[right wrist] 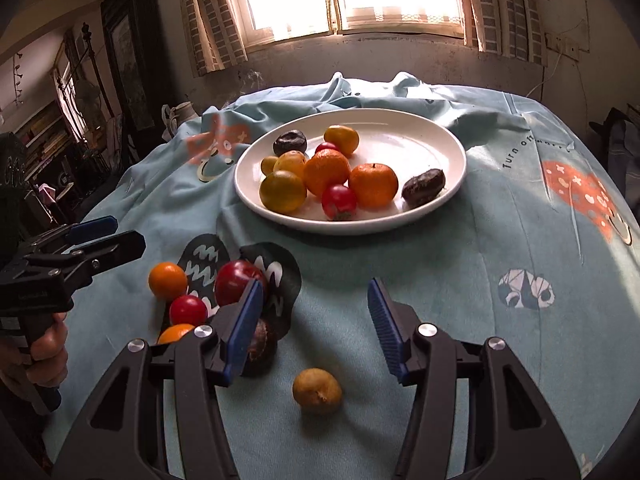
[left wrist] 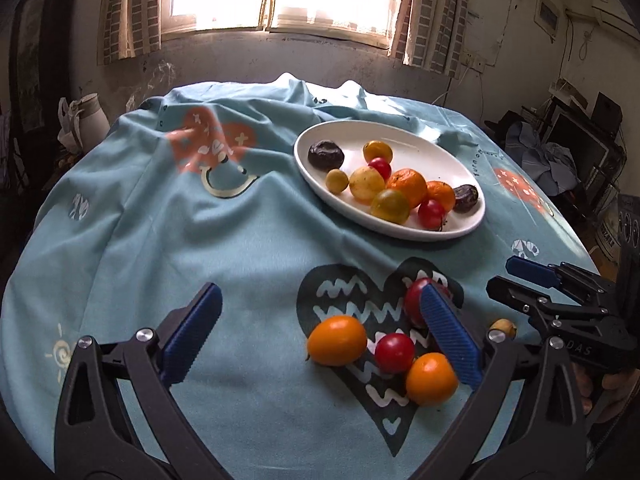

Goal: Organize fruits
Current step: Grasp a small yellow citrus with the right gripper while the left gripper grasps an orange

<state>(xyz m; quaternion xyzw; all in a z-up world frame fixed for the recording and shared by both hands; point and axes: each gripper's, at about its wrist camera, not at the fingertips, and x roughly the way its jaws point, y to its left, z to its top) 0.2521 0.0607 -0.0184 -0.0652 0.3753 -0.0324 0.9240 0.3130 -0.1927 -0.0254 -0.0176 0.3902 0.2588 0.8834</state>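
- While the blue cloth (left wrist: pixel 240 240) is covering the table, a white plate (right wrist: pixel 440 152) is being kept on its far part, and many fruits are being held in it: two mandarins (right wrist: pixel 373 183), yellow fruits (right wrist: pixel 283 191), small red fruits (right wrist: pixel 338 200) and two dark wrinkled fruits (right wrist: pixel 423 186).
- The left gripper (left wrist: pixel 320 332) is being held low over the cloth with its jaws wide apart, and nothing is being gripped between them.
- Near its right finger (left wrist: pixel 450 334), on the dark heart print (left wrist: pixel 360 308), a group of loose fruits is being seen: an orange oval fruit (left wrist: pixel 337 340), a small red fruit (left wrist: pixel 394 352), a second orange fruit (left wrist: pixel 431 378) and a bigger red fruit (left wrist: pixel 414 300) partly hidden behind the finger.
- The right gripper (right wrist: pixel 316 328) is being held open too, and nothing is being grasped by it.
- A small brownish-yellow fruit (right wrist: pixel 317 390) is lying on the cloth between its fingers, nearer to the camera than the tips, and it is not being touched by either pad.
- A dark brown fruit (right wrist: pixel 262 346) is being partly hidden behind its left finger (right wrist: pixel 244 328); whether the two are touching cannot be told.
- In the left view the right gripper (left wrist: pixel 520 280) is being seen at the right edge, just beyond the loose group.
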